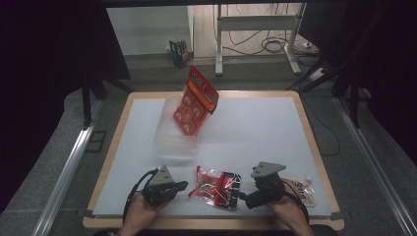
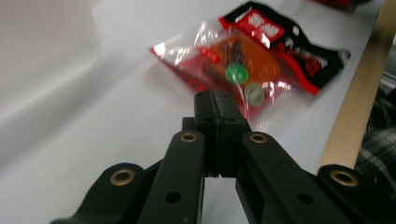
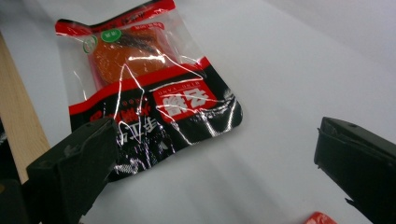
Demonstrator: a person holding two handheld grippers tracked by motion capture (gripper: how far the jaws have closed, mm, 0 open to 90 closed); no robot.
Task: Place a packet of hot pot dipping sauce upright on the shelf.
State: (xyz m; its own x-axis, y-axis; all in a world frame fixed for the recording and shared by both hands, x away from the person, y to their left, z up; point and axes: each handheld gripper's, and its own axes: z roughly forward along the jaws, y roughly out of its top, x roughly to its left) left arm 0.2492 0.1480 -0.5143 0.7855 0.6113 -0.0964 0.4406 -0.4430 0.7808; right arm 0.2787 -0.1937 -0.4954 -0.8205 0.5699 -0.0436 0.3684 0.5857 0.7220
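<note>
**Tongs either side of the snack pack**

Your left gripper [image 1: 183,186] has its jaws pressed together on nothing; your right gripper [image 1: 242,195] stands wide open. Between them, near the table's [image 1: 255,128] front edge, lies one red-and-black snack pack [image 1: 216,187], flat and untouched. Farther back, one clear tub [image 1: 169,135] holds one orange pack [image 1: 196,101], leaning. Beside your right hand, a pale pouch [image 1: 304,188] is half hidden.

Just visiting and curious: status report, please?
Left gripper jaws shut, empty. Right gripper jaws open, empty. Red snack packet flat on table between them. Nothing blocking.
</note>
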